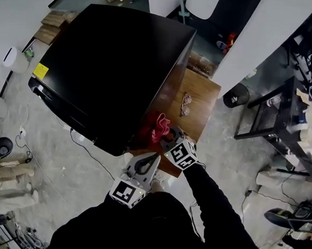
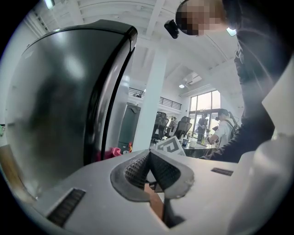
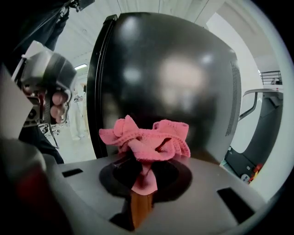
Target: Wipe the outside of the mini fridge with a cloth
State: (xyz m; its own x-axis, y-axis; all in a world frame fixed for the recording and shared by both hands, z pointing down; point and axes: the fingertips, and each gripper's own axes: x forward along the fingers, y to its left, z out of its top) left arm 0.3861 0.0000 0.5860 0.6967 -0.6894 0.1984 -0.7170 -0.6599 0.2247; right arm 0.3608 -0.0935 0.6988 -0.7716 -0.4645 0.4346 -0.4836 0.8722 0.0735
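Observation:
A black mini fridge [image 1: 112, 70] stands on a wooden table [image 1: 200, 106]. My right gripper [image 1: 167, 134] is shut on a bunched pink cloth [image 1: 157, 125], held against the fridge's right side near its front corner. In the right gripper view the cloth [image 3: 146, 140] puffs out of the jaws, right before the glossy fridge side [image 3: 170, 78]. My left gripper [image 1: 152, 159] hangs just below the table's front edge, shut with nothing in it. In the left gripper view its pads [image 2: 138, 170] meet, and the fridge [image 2: 59, 105] fills the left.
A pair of glasses [image 1: 185, 104] lies on the table to the right of the fridge. A white pillar [image 1: 263, 43] rises behind the table. A dark rack [image 1: 277, 111] stands at the right, cables and feet on the floor at the left.

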